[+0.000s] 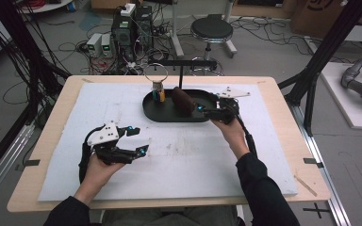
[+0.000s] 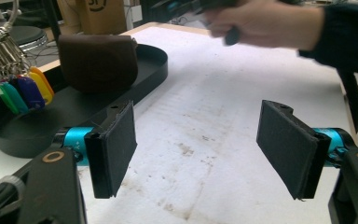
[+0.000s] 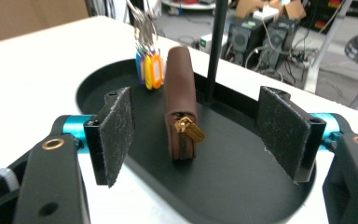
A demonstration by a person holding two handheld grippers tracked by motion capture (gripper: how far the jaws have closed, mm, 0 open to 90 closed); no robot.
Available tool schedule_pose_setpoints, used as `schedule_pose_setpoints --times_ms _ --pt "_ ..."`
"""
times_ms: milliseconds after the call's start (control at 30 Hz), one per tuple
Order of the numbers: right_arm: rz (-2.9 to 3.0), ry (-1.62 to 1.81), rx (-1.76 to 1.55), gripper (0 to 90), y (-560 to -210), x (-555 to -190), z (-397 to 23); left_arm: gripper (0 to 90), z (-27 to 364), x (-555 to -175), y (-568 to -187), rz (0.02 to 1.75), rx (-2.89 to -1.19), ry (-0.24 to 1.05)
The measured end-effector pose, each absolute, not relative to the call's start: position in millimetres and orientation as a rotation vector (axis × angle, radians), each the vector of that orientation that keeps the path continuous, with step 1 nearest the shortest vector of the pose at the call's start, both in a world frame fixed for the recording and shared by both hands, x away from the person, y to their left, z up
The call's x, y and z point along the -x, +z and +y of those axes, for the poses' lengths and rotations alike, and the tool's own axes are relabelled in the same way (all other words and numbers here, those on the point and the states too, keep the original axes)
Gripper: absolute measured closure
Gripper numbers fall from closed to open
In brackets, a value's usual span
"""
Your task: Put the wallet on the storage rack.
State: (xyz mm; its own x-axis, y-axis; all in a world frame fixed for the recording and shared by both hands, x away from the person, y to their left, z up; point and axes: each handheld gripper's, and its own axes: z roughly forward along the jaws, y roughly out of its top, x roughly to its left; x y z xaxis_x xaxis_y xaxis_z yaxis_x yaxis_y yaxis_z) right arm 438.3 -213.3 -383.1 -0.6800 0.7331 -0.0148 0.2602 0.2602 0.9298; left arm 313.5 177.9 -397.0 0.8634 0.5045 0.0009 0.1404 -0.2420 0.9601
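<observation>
A black oval tray (image 1: 153, 113) holds a brown zip pouch (image 3: 181, 107) standing on edge, with a bunch of coloured key tags (image 3: 148, 67) beside it. The right gripper (image 3: 196, 135) is released, the pouch standing free between its jaws. The left gripper (image 2: 198, 144) gapes empty over the white mat (image 1: 179, 155). The right gripper view shows the gold zip pull (image 3: 189, 129); the high view shows a ring (image 1: 156, 73) above the tags.
</observation>
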Motion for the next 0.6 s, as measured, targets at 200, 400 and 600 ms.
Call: schedule_pose_setpoints --times_ms 200,400,600 --pt "2.033 1.446 -0.858 29.5 -366.2 -400.4 -249.5 27.9 192.0 -318.9 -395.4 0.530 -1.789 0.408" --pt "1.946 1.494 -0.885 29.4 -367.1 -365.4 -289.8 27.9 207.4 -319.7 -394.2 0.574 -1.790 0.478" --pt "1.898 1.497 -0.948 26.9 -380.3 -342.2 -319.7 27.9 218.1 -318.2 -392.2 0.607 -1.782 0.530"
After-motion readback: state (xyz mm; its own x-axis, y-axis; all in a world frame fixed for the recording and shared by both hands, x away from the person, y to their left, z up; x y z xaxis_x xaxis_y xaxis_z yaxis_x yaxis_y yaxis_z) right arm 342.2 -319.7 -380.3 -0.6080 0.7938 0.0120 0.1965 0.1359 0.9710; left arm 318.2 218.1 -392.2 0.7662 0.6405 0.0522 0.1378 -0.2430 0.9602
